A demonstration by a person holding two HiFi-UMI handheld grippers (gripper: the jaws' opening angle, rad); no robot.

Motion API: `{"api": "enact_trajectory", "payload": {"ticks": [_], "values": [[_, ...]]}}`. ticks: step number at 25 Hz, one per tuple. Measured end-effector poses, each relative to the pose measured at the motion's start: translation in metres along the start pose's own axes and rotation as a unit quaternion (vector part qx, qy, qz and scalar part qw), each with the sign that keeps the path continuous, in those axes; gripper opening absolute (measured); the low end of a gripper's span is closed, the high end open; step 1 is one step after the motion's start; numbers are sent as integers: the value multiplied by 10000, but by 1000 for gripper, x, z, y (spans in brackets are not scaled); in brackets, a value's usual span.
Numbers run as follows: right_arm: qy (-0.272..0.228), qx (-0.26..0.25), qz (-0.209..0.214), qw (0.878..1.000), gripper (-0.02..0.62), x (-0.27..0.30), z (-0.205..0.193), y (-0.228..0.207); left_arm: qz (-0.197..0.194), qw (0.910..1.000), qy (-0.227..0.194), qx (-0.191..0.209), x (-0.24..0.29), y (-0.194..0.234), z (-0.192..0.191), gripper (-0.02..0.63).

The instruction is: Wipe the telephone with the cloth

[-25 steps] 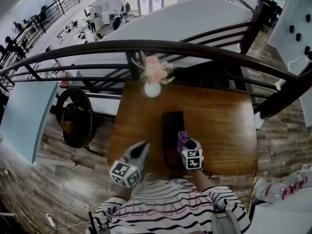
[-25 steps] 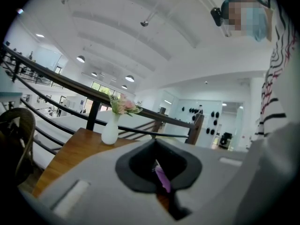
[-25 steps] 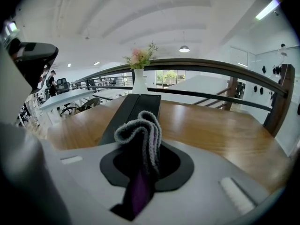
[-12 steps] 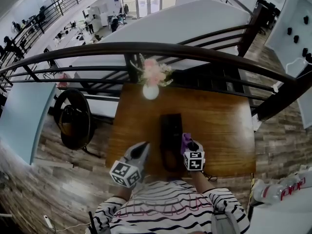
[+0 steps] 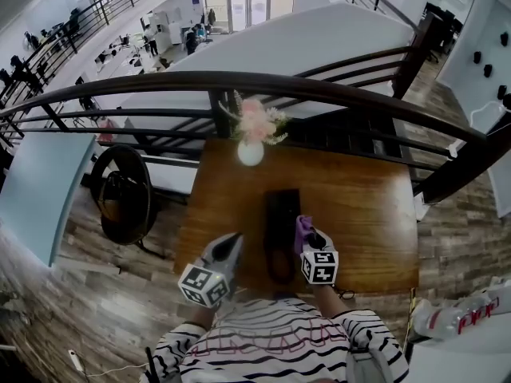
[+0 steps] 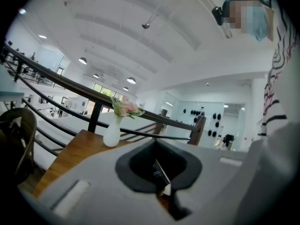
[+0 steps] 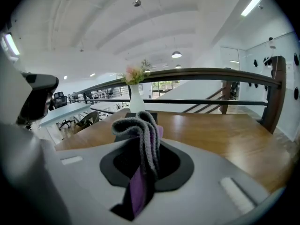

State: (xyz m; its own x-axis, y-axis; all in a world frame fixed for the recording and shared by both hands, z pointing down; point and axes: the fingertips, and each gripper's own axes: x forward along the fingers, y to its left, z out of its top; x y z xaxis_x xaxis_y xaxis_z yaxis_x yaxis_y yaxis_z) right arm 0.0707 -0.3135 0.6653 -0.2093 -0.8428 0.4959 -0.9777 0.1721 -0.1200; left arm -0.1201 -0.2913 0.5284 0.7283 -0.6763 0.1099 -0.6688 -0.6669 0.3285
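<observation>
Left gripper (image 5: pixel 233 242) – jaws drawn together, nothing held. It hovers over the table's (image 5: pixel 367 206) near-left edge, just left of the telephone (image 5: pixel 281 214).

Telephone – dark, lies lengthwise at the table centre, with the flower vase (image 5: pixel 250 152) beyond its far end.

Right gripper (image 5: pixel 311 238) – jaws clamped on the cloth (image 5: pixel 300 228), a grey-and-purple fold that bulges above the tips. The cloth sits at the right edge of the telephone's near half; contact cannot be confirmed.

Status: the cloth is in hand and positioned. No wiped area can be made out, so the full surface probably remains to be covered.
</observation>
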Motion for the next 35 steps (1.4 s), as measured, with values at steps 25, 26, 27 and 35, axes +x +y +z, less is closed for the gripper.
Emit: {"api": "enact_trajectory", "payload": {"ticks": [25,26,27,35], "values": [[-1347,187,1167,9838,52,-88,121,72,225,9994,-235,76,-19,20,26,-2],[-1358,223,1194,9833,52,-90,123,72,226,9994,-237,77,-19,19,27,-2],[-1371,247,1212,9828,52,-92,125,71,230,9994,-240,77,-19,19,28,-2],[-1431,233,1272,9812,52,-92,129,72,221,9994,-236,76,-14,22,26,-2]]}}
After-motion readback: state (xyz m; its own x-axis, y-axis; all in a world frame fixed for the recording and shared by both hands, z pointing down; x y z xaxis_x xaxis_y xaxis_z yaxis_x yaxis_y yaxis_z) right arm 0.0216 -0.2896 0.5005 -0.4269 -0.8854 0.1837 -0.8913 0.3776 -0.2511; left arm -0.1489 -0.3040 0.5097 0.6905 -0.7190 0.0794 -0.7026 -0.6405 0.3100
